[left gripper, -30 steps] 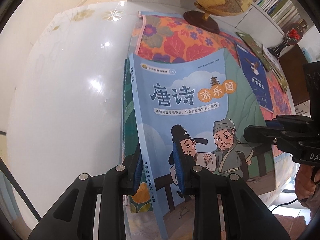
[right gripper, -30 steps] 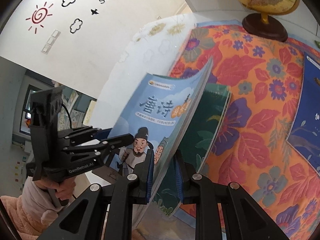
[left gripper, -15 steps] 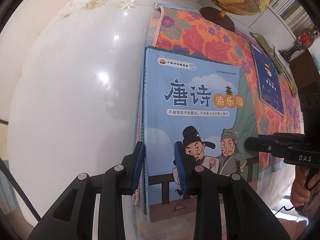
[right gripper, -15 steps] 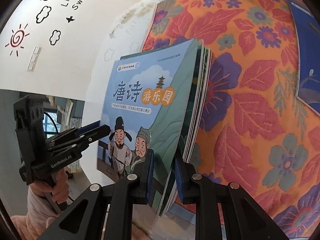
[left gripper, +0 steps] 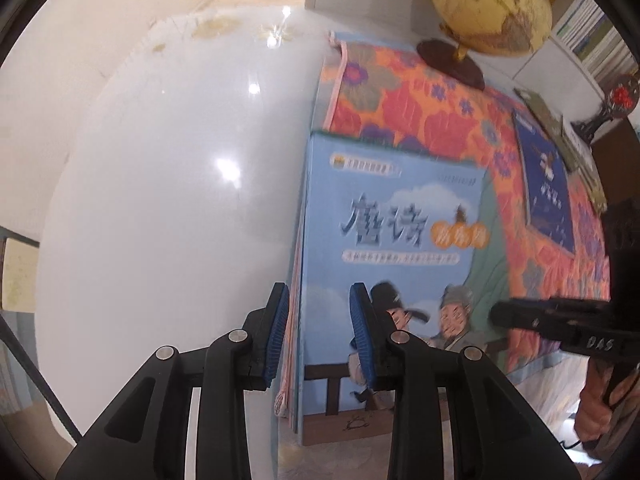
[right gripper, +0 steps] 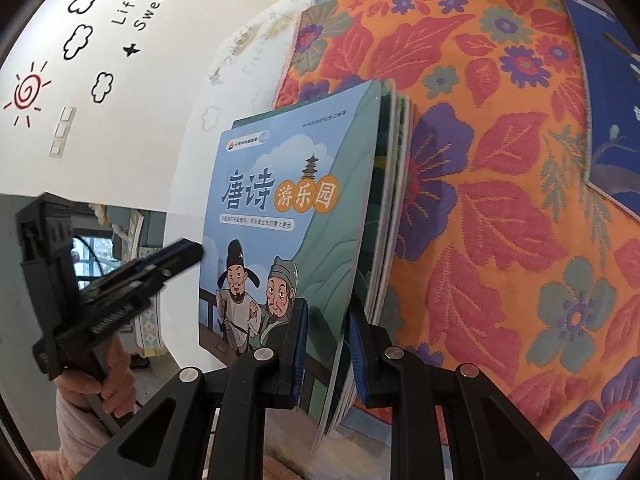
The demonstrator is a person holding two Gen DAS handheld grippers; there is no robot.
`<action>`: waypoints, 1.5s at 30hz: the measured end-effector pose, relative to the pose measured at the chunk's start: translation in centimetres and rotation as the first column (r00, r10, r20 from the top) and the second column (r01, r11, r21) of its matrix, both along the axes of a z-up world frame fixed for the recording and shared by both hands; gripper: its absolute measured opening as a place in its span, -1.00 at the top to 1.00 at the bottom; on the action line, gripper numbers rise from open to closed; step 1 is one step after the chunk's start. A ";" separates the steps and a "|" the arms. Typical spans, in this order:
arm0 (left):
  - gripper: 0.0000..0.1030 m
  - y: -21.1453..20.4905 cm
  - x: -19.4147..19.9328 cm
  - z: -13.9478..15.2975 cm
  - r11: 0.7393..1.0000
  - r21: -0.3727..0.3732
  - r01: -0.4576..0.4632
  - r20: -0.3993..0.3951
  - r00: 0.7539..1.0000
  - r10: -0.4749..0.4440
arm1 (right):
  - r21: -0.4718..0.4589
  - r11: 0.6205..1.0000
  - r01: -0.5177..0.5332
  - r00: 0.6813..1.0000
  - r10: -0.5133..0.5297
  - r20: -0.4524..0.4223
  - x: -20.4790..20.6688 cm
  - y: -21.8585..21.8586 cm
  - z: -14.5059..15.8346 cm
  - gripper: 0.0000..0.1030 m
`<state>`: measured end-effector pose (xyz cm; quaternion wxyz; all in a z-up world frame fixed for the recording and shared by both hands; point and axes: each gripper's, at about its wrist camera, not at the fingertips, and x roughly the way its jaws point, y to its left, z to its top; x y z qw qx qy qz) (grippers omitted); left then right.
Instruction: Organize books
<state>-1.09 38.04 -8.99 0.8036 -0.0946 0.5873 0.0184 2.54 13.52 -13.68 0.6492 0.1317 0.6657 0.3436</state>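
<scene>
White glossy table (left gripper: pixel 152 208) fills the left of the left wrist view, with glare spots on it. The left gripper (left gripper: pixel 320 332) points down over the near left corner of the book stack (left gripper: pixel 298 320). Its jaws have just been opening a little and stand slightly apart around the stack's left edge; the left pad sits just beside the pink page edges, the right pad lies over the cover. Whether the pads press or only straddle, cannot tell, and the picture is blurred here.

Top of the stack is a blue book (left gripper: pixel 392 232) with two cartoon men on the cover. The stack lies flat, its left part on the bare table, its right part on the flowered cloth (left gripper: pixel 420 112).

Further right on the cloth lies a dark blue book (left gripper: pixel 548 188), well apart from the stack. A globe (left gripper: pixel 488 4) on a dark base stands at the far edge of the cloth. Shelves with books are at top right.

In the right wrist view the left gripper (right gripper: pixel 176 256) shows at far left, held by a hand (right gripper: pixel 96 384). The blue book (right gripper: pixel 280 220) and stack stand in the middle, the flowered cloth (right gripper: pixel 500 200) to the right. The right gripper (right gripper: pixel 326 348) is clamped on the stack's near right corner, pads above and below the pages.
</scene>
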 end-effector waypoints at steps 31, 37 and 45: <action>0.19 -30.0 15.8 -6.0 0.973 0.088 0.215 -0.056 0.976 -0.210 | -0.132 0.917 0.375 0.924 -0.359 0.131 14.7 -25.6 -3.5 0.15; -0.11 -27.3 15.9 -6.4 0.996 -0.005 0.084 -0.049 0.995 -0.085 | -0.137 0.946 0.293 0.948 -0.268 0.174 14.4 -24.4 -3.4 0.02; -0.16 -30.2 13.0 -6.4 0.980 -0.001 0.199 -0.094 0.976 -0.198 | -0.130 0.972 0.196 0.972 -0.176 0.153 12.5 -23.4 -3.5 -0.18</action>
